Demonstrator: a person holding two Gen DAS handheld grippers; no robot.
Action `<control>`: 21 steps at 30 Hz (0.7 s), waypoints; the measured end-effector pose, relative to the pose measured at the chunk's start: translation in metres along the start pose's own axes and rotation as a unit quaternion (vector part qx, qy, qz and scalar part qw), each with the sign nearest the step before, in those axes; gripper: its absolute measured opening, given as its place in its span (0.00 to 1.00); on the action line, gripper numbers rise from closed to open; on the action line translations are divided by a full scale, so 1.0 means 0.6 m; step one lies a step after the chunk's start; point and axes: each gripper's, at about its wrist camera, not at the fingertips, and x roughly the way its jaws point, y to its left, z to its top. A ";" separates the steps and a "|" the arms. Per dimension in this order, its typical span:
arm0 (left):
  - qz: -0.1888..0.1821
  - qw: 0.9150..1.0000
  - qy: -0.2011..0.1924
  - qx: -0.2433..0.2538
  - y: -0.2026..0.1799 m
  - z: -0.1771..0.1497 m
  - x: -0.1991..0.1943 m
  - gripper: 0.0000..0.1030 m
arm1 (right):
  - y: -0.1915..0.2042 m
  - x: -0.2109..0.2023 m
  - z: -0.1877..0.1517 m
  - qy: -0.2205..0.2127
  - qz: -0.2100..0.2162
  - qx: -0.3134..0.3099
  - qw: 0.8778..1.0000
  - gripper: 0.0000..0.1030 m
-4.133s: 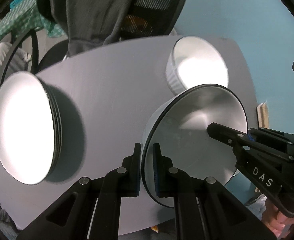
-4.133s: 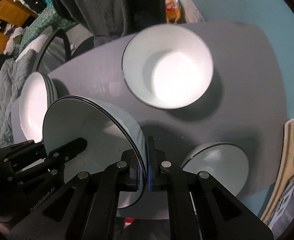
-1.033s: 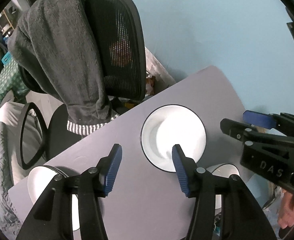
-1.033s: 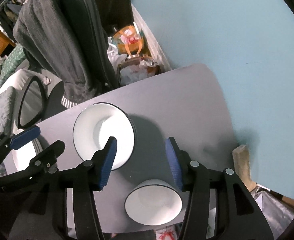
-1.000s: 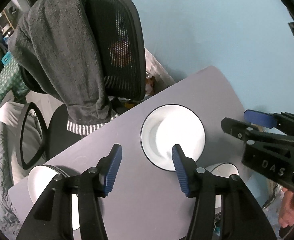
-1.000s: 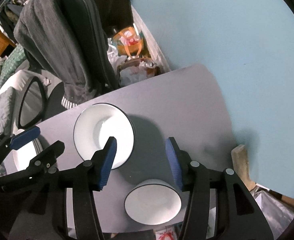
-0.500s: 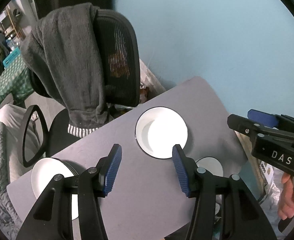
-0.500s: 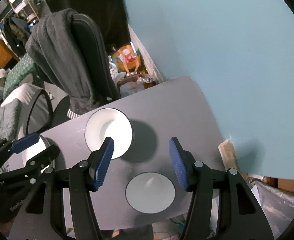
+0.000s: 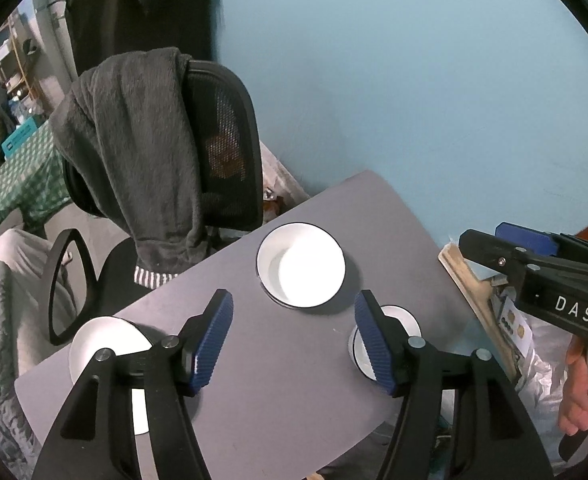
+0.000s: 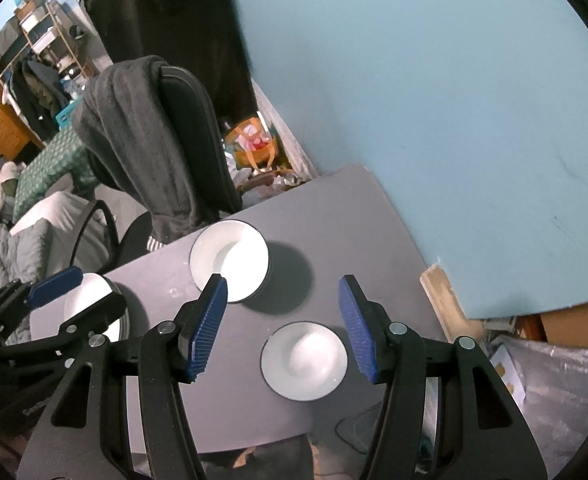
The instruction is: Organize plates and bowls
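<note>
Right wrist view looks down from high above the grey surface (image 10: 354, 216), and three groups of white crockery with thin dark rims sit on it. Toward the far edge, near the chair, stands the deep bowl (image 10: 229, 266), tall-sided, throwing a round shadow toward the wall side. Close to the near edge sits the small bowl (image 10: 304, 360), shallower, glossy inside. Over by the left edge is the plate stack (image 10: 93, 300), partly covered by the other tool; how many plates are in it cannot be counted from here.

Right gripper (image 10: 281, 328) hangs well above the surface with its jaws spread wide, blue ribbed pads facing each other, nothing between them. Left gripper (image 9: 294, 338) is the same story: jaws wide, empty, high over the surface. In the left wrist view the deep bowl (image 9: 300, 270) shows dark lines at its base, possibly nested bowls, but that is too small to tell. The small bowl (image 9: 386, 336) is half hidden behind the left gripper's right finger, and the plate stack (image 9: 109, 344) is cut by its left finger.

Beyond the far edge stands one black mesh office chair (image 9: 221, 140) with a grey fleece garment (image 9: 133, 140) draped over its back. A light blue wall (image 10: 434, 100) runs along the right edge.
</note>
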 end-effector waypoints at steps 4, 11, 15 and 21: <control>-0.008 1.000 -0.006 0.011 -0.009 -0.013 -0.015 0.63 | -0.001 -0.012 -0.013 -0.003 -0.001 0.002 1.000 0.55; -0.045 0.999 -0.005 0.025 -0.024 -0.037 -0.025 0.63 | -0.007 -0.028 -0.036 -0.005 -0.004 0.018 1.000 0.55; -0.041 0.998 -0.001 0.047 -0.035 -0.051 -0.022 0.63 | -0.016 -0.037 -0.053 -0.005 -0.003 0.032 0.999 0.55; -0.057 0.998 0.014 0.038 -0.036 -0.066 -0.017 0.63 | -0.035 -0.040 -0.080 0.004 -0.002 0.054 0.999 0.55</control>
